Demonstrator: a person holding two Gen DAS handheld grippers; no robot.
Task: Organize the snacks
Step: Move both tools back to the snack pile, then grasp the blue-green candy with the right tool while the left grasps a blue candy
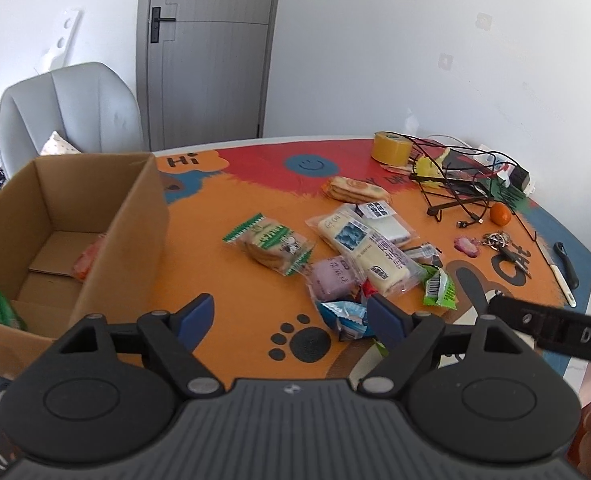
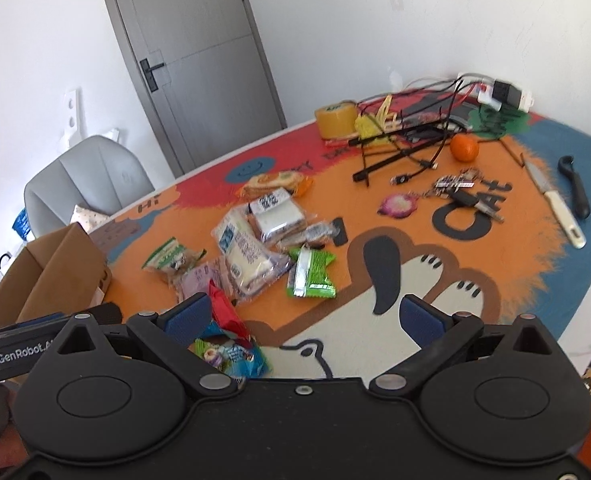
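Note:
Several wrapped snacks lie in a loose heap on the cartoon tablecloth: a green-striped biscuit pack (image 1: 269,246), a long white cake pack (image 1: 361,250), a purple pack (image 1: 331,278), a small green pack (image 1: 439,286) and a blue pack (image 1: 345,316). An open cardboard box (image 1: 133,216) stands to their left, with an orange snack (image 1: 89,258) and a green one (image 1: 5,312) inside. My left gripper (image 1: 291,316) hangs open above the cloth beside the blue pack, nothing between its pads. My right gripper (image 2: 303,314) is open too, over the blue pack (image 2: 235,354) and the green pack (image 2: 311,274).
At the table's far right sit a yellow tape roll (image 1: 391,146), tangled black cables (image 1: 459,184), an orange fruit (image 1: 500,214), keys (image 1: 499,240), a white-handled knife (image 2: 555,204) and a black tool (image 2: 575,188). A grey chair (image 1: 75,108) stands behind the box.

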